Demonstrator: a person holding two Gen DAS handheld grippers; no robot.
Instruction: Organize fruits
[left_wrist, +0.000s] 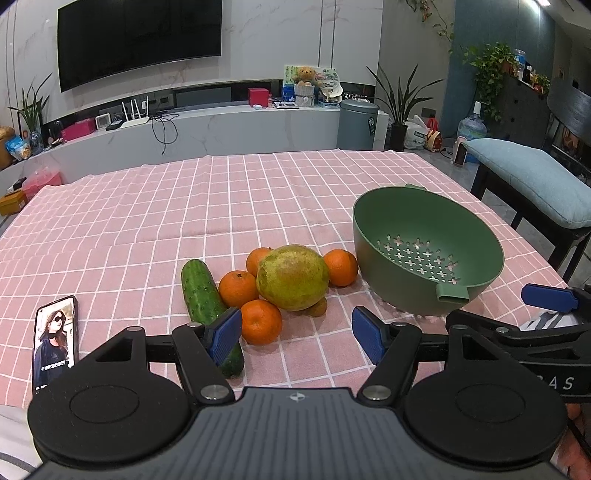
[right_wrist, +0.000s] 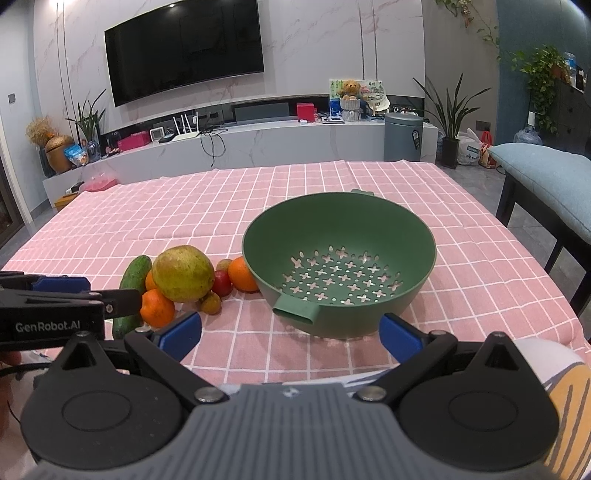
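the fruit sits in one tight heap on the pink checked tablecloth (left_wrist: 184, 206), near the front edge and just left of the green colander (left_wrist: 391, 221). a big green-yellow mango (left_wrist: 292, 277) is the middle of the heap. four oranges ring it: one in front (left_wrist: 260, 322), one at its left (left_wrist: 238, 288), one behind it, half hidden (left_wrist: 258, 258), and one on the right (left_wrist: 341, 267) that lies between the mango and the colander's wall. a cucumber (left_wrist: 201, 295) lies lengthwise along the left of the heap, its near end running under the left gripper's finger. from the right wrist view two small red fruits (right_wrist: 221, 282) show behind the mango and a small brownish one (right_wrist: 211, 303) rests in front of it – what kind they are is hard to tell.

the colander stands upright with nothing in it, its floor pierced with cross-shaped holes and a short handle tab facing the camera.

the left gripper (left_wrist: 297, 334) hovers low over the cloth in front of the heap, its blue pads spread wide with nothing between them. the right gripper (right_wrist: 290, 334) hangs before the colander, likewise spread wide and pinching nothing – the colander's near wall shows between its tips.

a phone (left_wrist: 55, 339) with a lit screen lies on the cloth to the far left. beyond the table are a wall-mounted tv (left_wrist: 140, 37) and a long marble shelf (left_wrist: 221, 122).
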